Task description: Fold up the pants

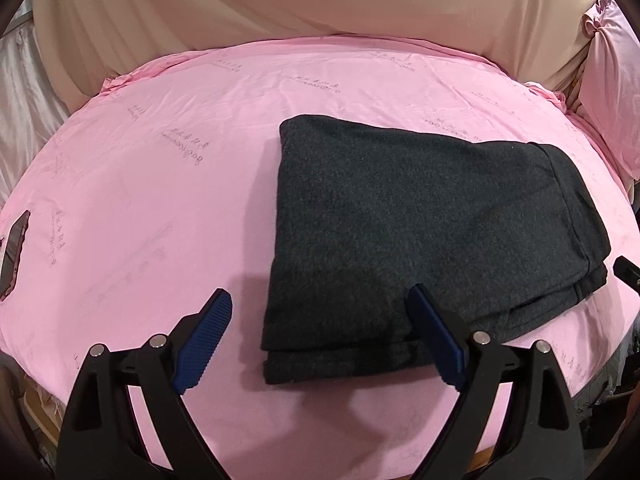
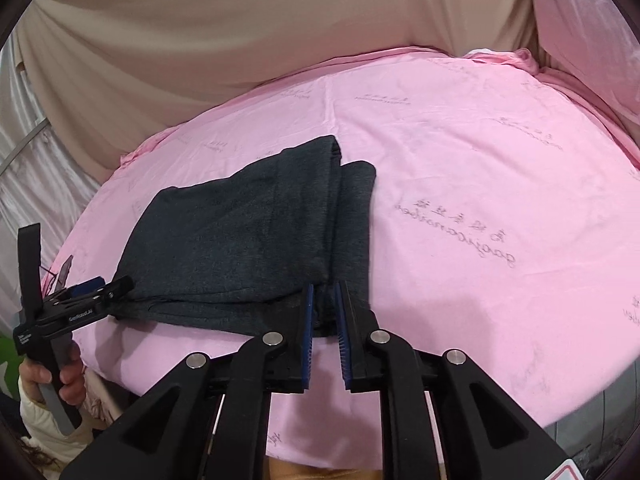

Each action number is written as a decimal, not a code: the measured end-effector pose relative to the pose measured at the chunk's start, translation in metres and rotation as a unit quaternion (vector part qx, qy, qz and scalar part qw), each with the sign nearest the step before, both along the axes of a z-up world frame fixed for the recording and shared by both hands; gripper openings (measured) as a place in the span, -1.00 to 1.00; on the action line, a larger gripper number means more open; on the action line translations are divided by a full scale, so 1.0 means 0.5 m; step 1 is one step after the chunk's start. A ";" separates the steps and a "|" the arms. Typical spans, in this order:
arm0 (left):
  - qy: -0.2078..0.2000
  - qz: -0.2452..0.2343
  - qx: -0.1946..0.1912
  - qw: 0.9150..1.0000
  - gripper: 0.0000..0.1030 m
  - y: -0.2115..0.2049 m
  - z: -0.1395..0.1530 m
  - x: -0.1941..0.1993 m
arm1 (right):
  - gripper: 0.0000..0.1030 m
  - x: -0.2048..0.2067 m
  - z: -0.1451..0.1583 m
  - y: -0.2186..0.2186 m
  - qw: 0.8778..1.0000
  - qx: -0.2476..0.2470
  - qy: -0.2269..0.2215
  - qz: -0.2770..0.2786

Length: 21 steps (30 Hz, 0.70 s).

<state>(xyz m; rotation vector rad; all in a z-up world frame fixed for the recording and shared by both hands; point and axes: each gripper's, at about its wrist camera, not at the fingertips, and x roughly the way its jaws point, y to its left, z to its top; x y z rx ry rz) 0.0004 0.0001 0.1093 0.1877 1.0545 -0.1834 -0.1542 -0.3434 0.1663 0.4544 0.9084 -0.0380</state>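
A pink sheet (image 1: 160, 200) with faint printed writing covers the whole surface. Behind it, along the top of both frames, hangs a beige cloth (image 1: 280, 0); a pink pillow (image 1: 612, 100) stands at the upper right of the left view. The dark grey pants (image 1: 420, 220), folded into a flat stack, lie in the middle-right. The left gripper (image 1: 320, 300) is wide apart and holds nothing. The right gripper (image 2: 323, 292) is parted only a little; the pants' edge is seen between its pads, and a grip cannot be told.
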 end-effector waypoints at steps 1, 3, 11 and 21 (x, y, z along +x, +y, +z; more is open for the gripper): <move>-0.001 0.000 0.003 1.000 0.70 0.000 0.000 -0.003 | -0.74 0.008 -0.005 0.004 1.000 -0.001 0.001 0.002; -0.007 -0.002 0.009 1.000 0.70 0.004 0.005 -0.009 | -0.59 0.014 -0.012 0.015 1.000 -0.008 0.007 0.008; -0.013 0.000 0.026 1.000 0.76 0.019 0.006 -0.019 | -0.51 0.024 -0.044 0.053 0.999 -0.002 0.019 0.035; -0.016 0.002 0.037 0.999 0.79 0.012 0.000 -0.017 | -0.34 0.071 -0.050 0.081 0.999 -0.003 0.014 0.042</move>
